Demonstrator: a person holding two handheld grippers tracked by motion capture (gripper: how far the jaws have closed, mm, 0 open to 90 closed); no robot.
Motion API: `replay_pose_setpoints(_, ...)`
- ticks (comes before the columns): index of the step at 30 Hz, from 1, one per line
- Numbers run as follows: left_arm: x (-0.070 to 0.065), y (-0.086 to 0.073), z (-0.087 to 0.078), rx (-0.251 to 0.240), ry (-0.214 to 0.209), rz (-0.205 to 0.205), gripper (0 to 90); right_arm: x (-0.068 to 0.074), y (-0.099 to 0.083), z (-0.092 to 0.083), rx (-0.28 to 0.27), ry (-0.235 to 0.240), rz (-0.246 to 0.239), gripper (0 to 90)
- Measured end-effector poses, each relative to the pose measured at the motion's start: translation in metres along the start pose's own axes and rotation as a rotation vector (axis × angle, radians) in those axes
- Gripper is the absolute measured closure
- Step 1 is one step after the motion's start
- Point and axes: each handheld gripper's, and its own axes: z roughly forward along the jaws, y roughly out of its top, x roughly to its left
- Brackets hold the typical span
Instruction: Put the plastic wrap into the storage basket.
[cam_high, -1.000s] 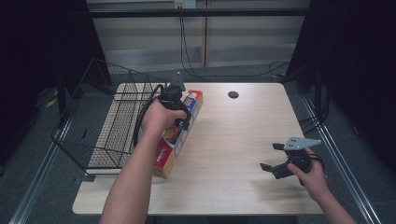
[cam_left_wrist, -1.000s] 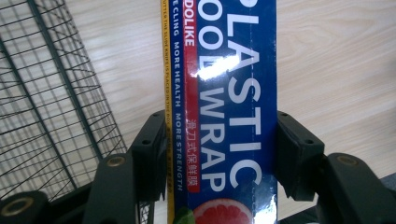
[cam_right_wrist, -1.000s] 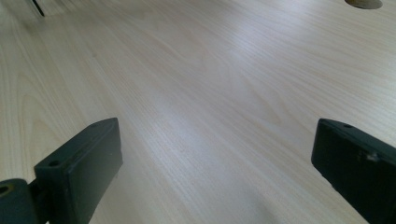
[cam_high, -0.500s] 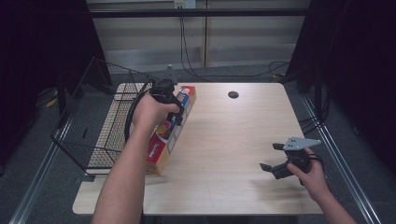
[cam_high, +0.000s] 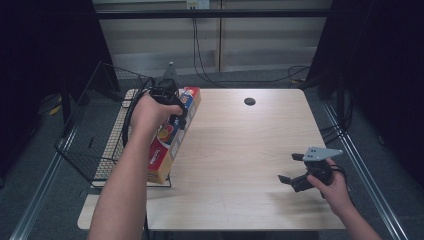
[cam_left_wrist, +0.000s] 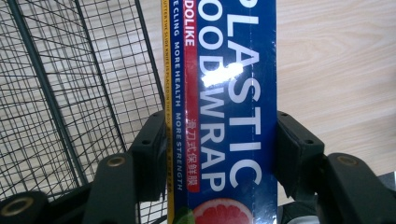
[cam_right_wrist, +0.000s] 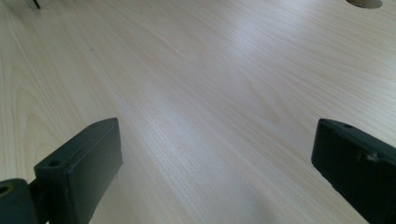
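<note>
A long box of plastic food wrap, blue, red and yellow, lies lengthwise along the table's left side, beside the wire basket. My left gripper is shut on the box near its far end. In the left gripper view both pads press the box's long sides, with the basket's mesh just left of it. My right gripper rests low over the table's front right, open. In the right gripper view its jaws stand wide apart over bare wood.
The black wire basket sits at the table's left edge, its open top facing up. A round cable hole lies at the back centre of the wooden table. Cables hang behind the table.
My left hand has carried the box leftward and a little upward, closer to the basket. The right hand and its gripper have stayed put.
</note>
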Motion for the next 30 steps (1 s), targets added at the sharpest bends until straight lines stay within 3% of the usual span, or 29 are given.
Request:
replay_pose_setpoints(8,0.006,0.0,-0.008,-0.005,0.015,-0.001,44.3,0.0,0.0,0.0,0.001,0.001,-0.002,1.7)
replay_pose_setpoints(21,0.019,-0.002,-0.027,-0.028,0.03,-0.029,44.3,0.0,0.0,0.0,0.007,0.01,-0.003,1.7)
replay_pose_setpoints(30,0.028,-0.004,-0.036,-0.05,0.019,-0.064,44.3,-0.001,0.0,0.0,0.011,0.01,-0.002,1.7)
